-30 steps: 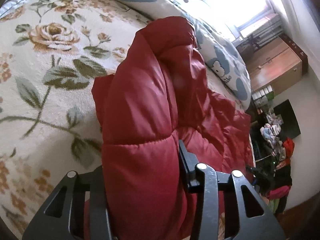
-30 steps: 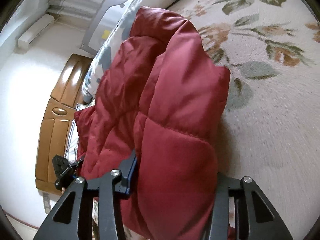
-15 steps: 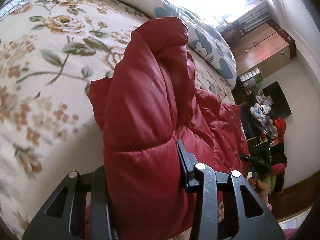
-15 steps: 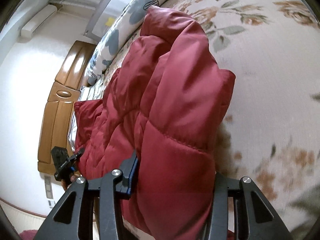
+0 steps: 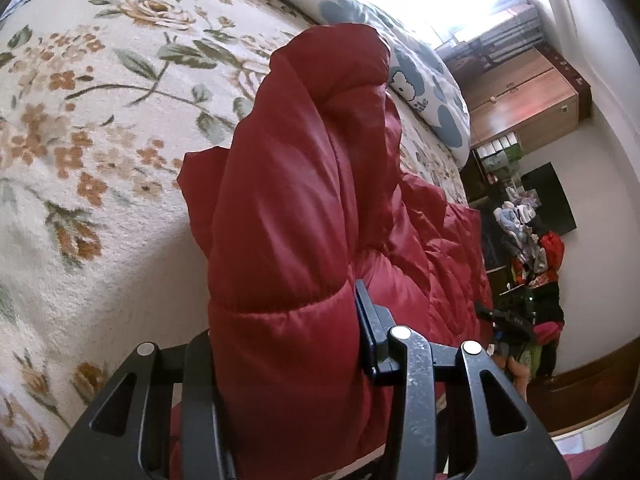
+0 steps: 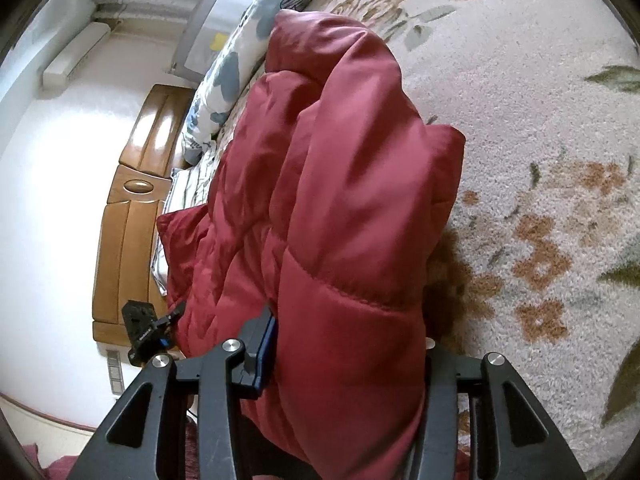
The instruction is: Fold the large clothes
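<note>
The red jacket is a puffy quilted one, bunched into a thick fold that runs away from both cameras toward the pillow, its long axis roughly along the fingers. It lies on the floral blanket of the bed, the near end lifted in the grippers. The left gripper has a padded section wedged between its jaws, part-way open and pressing on the fabric from both sides. The right gripper has a like section between its jaws, which are opening; the padding still fills the gap there. The jacket covers the fingertips of both grippers, and its near edge is cut off at the bottom of each view. In the right wrist view the left gripper shows small at the jacket's far side, before the wooden headboard.
</note>
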Demonstrator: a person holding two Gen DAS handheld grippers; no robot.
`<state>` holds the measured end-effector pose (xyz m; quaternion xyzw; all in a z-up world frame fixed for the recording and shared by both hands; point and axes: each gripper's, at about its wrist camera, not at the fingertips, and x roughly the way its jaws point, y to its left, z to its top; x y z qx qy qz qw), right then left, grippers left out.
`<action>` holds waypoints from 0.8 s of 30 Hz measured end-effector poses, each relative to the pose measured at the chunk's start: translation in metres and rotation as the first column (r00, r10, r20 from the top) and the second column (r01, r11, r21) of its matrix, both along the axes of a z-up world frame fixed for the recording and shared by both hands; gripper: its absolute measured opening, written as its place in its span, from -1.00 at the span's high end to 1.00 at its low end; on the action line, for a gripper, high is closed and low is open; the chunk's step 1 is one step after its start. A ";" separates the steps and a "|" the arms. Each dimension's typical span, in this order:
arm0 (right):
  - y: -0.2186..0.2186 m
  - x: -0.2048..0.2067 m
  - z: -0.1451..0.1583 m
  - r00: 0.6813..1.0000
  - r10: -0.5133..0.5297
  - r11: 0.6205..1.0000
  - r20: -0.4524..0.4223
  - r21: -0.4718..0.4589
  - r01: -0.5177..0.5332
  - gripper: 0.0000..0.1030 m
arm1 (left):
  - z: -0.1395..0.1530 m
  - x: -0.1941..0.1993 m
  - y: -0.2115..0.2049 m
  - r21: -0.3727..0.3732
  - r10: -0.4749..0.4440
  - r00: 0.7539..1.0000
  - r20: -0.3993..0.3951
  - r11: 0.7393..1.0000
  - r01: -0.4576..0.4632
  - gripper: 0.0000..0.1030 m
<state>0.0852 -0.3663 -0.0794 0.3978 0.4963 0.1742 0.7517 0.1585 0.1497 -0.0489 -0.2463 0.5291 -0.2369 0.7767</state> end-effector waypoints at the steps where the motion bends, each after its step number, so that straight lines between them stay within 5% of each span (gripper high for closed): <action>1: 0.000 -0.002 0.000 1.000 0.000 1.000 0.002 -0.004 0.000 0.10 | -0.001 0.000 -0.001 0.016 0.001 1.000 0.004 1.000 -0.001 0.26; 7: -0.001 0.001 -0.013 1.000 -0.021 0.999 -0.008 -0.036 0.021 -0.04 | -0.012 0.001 -0.009 0.090 0.006 1.000 0.024 0.996 -0.008 0.17; 12: -0.002 0.001 -0.022 0.999 -0.035 0.999 -0.015 -0.034 0.034 -0.22 | -0.014 -0.001 -0.012 0.142 0.008 0.999 0.050 0.990 -0.015 -0.14; 24: 0.007 0.003 -0.004 1.000 -0.024 0.976 -0.019 -0.218 0.020 -0.70 | 0.003 -0.001 -0.017 0.319 0.047 0.990 0.136 0.944 -0.089 -0.66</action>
